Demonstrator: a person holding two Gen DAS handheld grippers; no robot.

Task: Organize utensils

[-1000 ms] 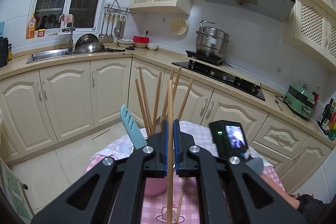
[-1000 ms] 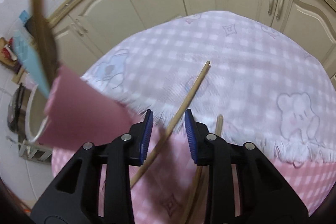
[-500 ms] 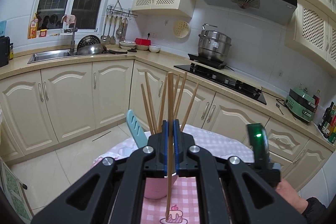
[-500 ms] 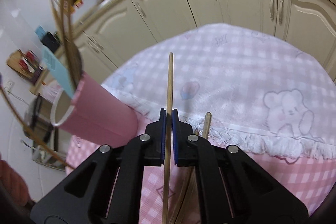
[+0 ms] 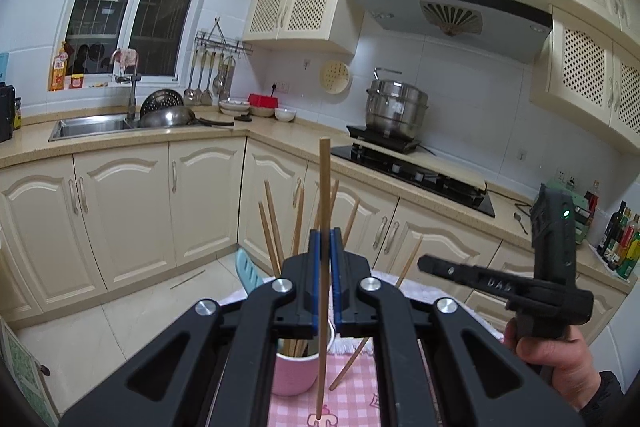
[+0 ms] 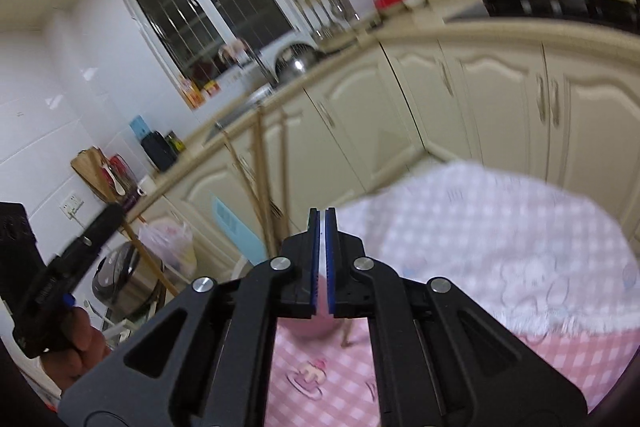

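My left gripper (image 5: 325, 233) is shut on a wooden chopstick (image 5: 325, 187) that stands upright. Its lower end hangs in front of a pink cup (image 5: 296, 371) on the table. The cup holds several chopsticks (image 5: 272, 227) and a light blue utensil (image 5: 248, 271). A hand holds my right gripper (image 5: 422, 263) up at the right, shut on a second, slanting chopstick (image 5: 412, 253). In the blurred right wrist view the right gripper (image 6: 323, 213) has its pads together above the cup (image 6: 308, 327). The left gripper (image 6: 114, 213) shows at the left there.
A pink and white checked cloth (image 6: 480, 227) covers the round table. Cream cabinets (image 5: 120, 211) run behind it, with a sink (image 5: 92, 125), a black hob (image 5: 412, 171) and a steel pot (image 5: 396, 107). A rice cooker (image 6: 120, 279) stands low at the left.
My right gripper shut on a chopstick lying on the cloth and lifted it, tipping upward. The left gripper rose a little with its chopstick.
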